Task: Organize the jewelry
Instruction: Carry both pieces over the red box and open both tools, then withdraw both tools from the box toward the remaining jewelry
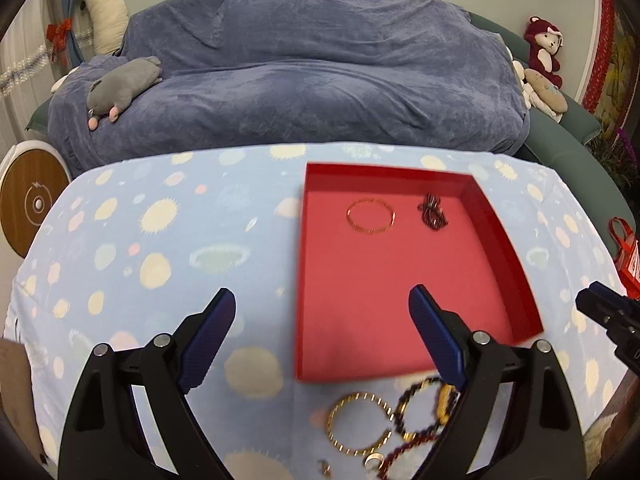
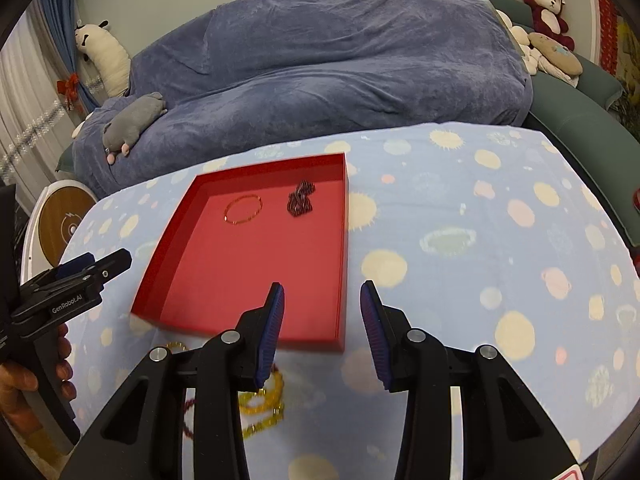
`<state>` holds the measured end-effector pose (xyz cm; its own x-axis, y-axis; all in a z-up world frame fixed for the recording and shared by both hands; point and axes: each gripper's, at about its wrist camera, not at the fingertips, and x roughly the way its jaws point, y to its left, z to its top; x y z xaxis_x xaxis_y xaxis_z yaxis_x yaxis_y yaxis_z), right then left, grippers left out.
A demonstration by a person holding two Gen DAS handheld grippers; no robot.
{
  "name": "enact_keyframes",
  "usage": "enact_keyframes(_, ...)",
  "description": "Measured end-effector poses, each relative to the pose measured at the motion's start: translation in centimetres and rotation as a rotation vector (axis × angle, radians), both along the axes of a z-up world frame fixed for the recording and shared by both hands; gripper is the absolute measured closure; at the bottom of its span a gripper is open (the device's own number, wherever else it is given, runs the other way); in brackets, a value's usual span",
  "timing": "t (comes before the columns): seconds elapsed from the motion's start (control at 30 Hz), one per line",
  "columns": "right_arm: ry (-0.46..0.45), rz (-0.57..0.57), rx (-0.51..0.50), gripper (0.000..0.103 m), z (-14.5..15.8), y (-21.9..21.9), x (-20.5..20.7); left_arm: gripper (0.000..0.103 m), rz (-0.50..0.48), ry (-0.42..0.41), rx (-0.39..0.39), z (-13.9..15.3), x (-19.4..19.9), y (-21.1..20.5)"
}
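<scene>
A red tray (image 1: 496,224) (image 2: 176,236) lies on the spotted blue tablecloth. Inside it are a thin gold bangle (image 1: 370,215) (image 2: 243,209) and a dark beaded bracelet (image 1: 432,213) (image 2: 301,199). Near the tray's front edge lies a pile of jewelry: a gold chain bracelet (image 1: 358,424), a dark beaded bracelet (image 1: 412,412) and yellow bead bracelets (image 2: 267,402). My left gripper (image 1: 322,334) is open and empty above the tray's front left corner. My right gripper (image 2: 322,334) is open and empty above the tray's front right corner.
A sofa under a blue-grey cover (image 1: 304,80) stands behind the table, with a grey plush (image 1: 120,88) and a red plush (image 1: 544,50) on it. A round wooden-topped object (image 1: 32,200) stands at the left. A red bag (image 1: 628,256) is at the right edge.
</scene>
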<state>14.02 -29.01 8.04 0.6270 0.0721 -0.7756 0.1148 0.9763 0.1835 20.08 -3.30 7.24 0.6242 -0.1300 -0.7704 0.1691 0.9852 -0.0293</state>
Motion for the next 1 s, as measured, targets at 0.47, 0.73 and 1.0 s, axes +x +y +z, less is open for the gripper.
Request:
enact_keyframes(0.47, 0.148, 0.034, 0.018, 0.064, -6.1, 4.7, -7.6, 0.019, 0.060, 0.188, 0.001, -7.2, -10.6, 4.0)
enact_keyframes(0.73, 0.147, 0.064, -0.017, 0.066, -7.3, 6.4, -3.2, 0.019, 0.070, 0.188, 0.001, -7.5, -9.3, 3.0)
enact_keyframes(1.0, 0.172, 0.048, -0.023, 0.079, -8.9, 6.4, -0.8, 0.019, 0.074, 0.177, 0.012, -7.8, -7.8, 2.6)
